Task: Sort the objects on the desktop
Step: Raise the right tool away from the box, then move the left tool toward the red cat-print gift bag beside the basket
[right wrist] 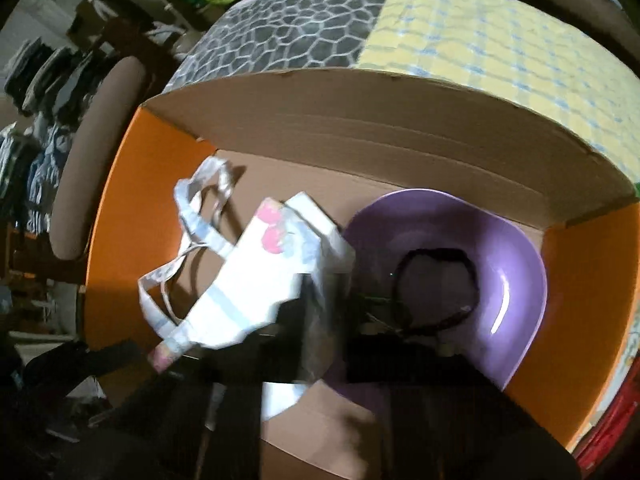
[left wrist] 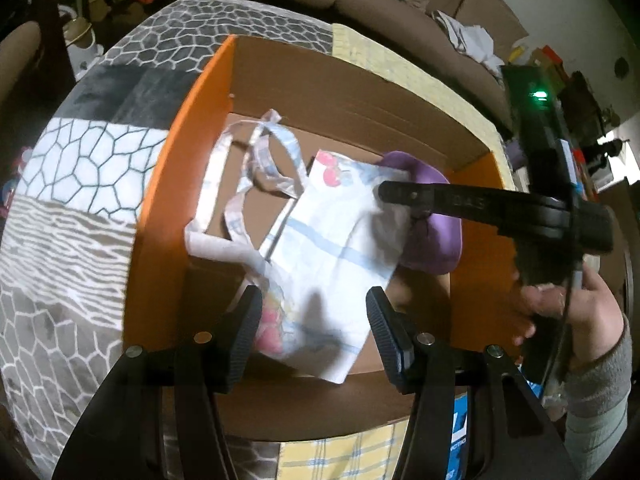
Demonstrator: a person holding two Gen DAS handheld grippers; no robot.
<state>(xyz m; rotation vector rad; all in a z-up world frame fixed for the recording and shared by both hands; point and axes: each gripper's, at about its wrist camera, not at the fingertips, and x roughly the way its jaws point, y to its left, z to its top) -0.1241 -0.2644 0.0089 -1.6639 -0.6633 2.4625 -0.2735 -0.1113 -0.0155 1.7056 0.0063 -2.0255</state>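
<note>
So, left wrist view first: everything sits in or around the cardboard box (left wrist: 320, 92) with orange side walls. A white tote bag (left wrist: 320, 256) with pink and blue print lies on the box floor, its straps looping toward the left wall. Tucked under the bag's right edge is a purple bowl (left wrist: 432, 232), only partly showing. The left gripper (left wrist: 314, 336) hovers over the near end of the bag with its jaws apart, nothing pinched between them. Coming in from the box's right side is the right gripper (left wrist: 384, 192), its black tip resting right at the bag's upper right edge, with a person's hand (left wrist: 572, 312) on its handle.

Right wrist view: same box (right wrist: 360, 120), looking down into it. The bag (right wrist: 256, 276) lies left of the bowl (right wrist: 500, 240), which has a black hair band (right wrist: 436, 280) lying inside it. The right gripper (right wrist: 324, 356) is dark and blurry at the near side of the box; its jaws are closed, and it looks like they're pinching the bag's edge.
</note>
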